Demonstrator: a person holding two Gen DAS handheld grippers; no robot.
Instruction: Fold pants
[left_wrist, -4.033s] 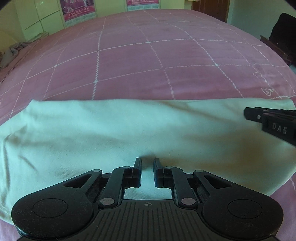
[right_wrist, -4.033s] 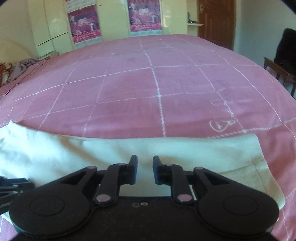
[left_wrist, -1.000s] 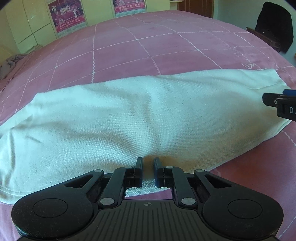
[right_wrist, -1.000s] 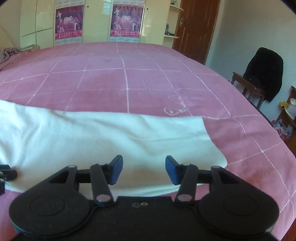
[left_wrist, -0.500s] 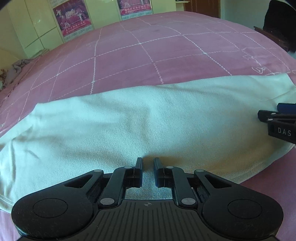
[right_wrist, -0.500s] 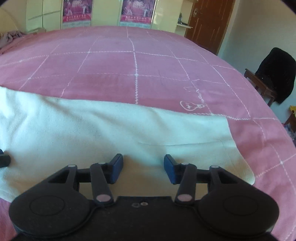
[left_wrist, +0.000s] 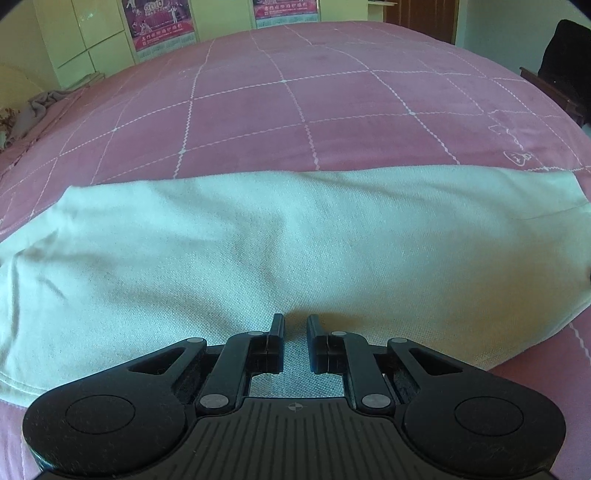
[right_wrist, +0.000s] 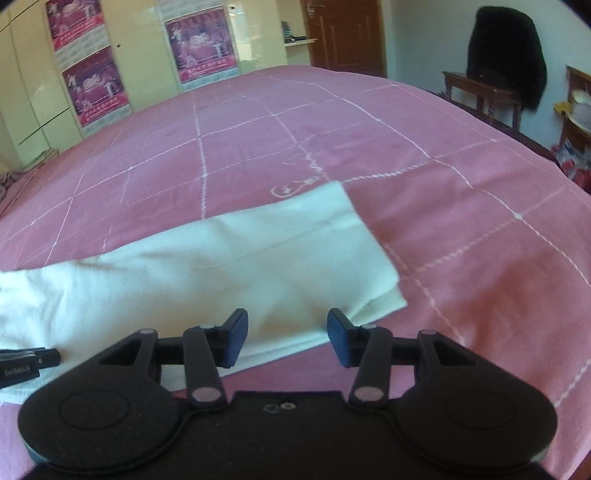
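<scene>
Cream-white pants (left_wrist: 295, 240) lie in a long band across the pink checked bedspread (left_wrist: 332, 110). My left gripper (left_wrist: 295, 324) sits at the band's near edge, jaws almost together with fabric pinched between them. In the right wrist view the pants (right_wrist: 221, 266) end in a squared hem (right_wrist: 369, 251) to the right. My right gripper (right_wrist: 286, 320) hovers over the near edge close to that hem, its blue pads (right_wrist: 238, 330) wide apart and gripping nothing. The left gripper (right_wrist: 29, 363) shows at that view's lower left, resting on the cloth.
A chair draped with a black garment (right_wrist: 506, 55) stands beyond the bed's right side, near a wooden door (right_wrist: 343, 33). Wardrobe doors with posters (right_wrist: 201, 48) line the far wall. A crumpled grey cloth (left_wrist: 40, 107) lies at the bed's far left.
The right gripper has slid right toward the hem end and rolled, so its view tilts. It has left the left wrist view. The left gripper keeps its hold and hardly moves.
</scene>
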